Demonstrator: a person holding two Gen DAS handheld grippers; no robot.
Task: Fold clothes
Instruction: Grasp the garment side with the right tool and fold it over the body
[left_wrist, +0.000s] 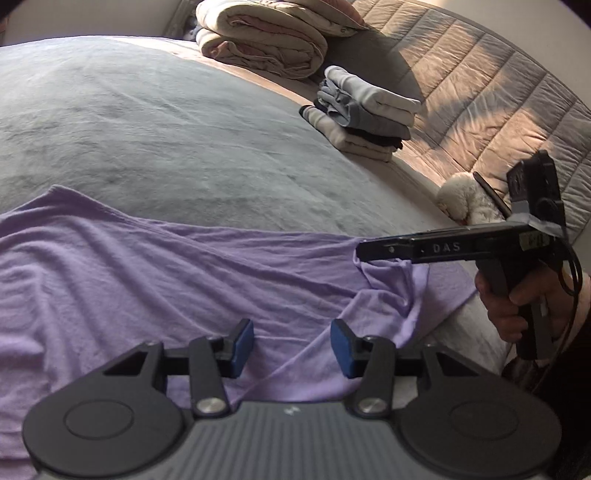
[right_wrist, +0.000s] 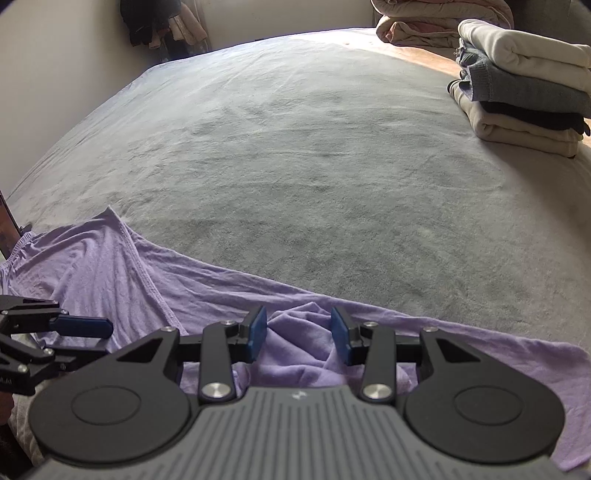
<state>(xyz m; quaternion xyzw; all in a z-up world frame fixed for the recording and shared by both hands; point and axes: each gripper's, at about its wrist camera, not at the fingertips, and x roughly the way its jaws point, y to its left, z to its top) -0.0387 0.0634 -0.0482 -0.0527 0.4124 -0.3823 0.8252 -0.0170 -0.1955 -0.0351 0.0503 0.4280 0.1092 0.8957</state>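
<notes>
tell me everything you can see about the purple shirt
The purple shirt is a thin, soft-looking lilac knit with a stitched hem, unfolded and wrinkled. It lies spread along the near edge of the grey bed cover, one corner hanging off. The right gripper pinches a bunched fold of it, lifting that bit clear. The left gripper is open just above the cloth, pads apart; whether they touch it is unclear.

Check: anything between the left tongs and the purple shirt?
Nothing visible. The left tongs hang open right over the purple shirt, only bare cloth between the pads. The right tongs are off to the side at the shirt's far edge, not in the way.
</notes>
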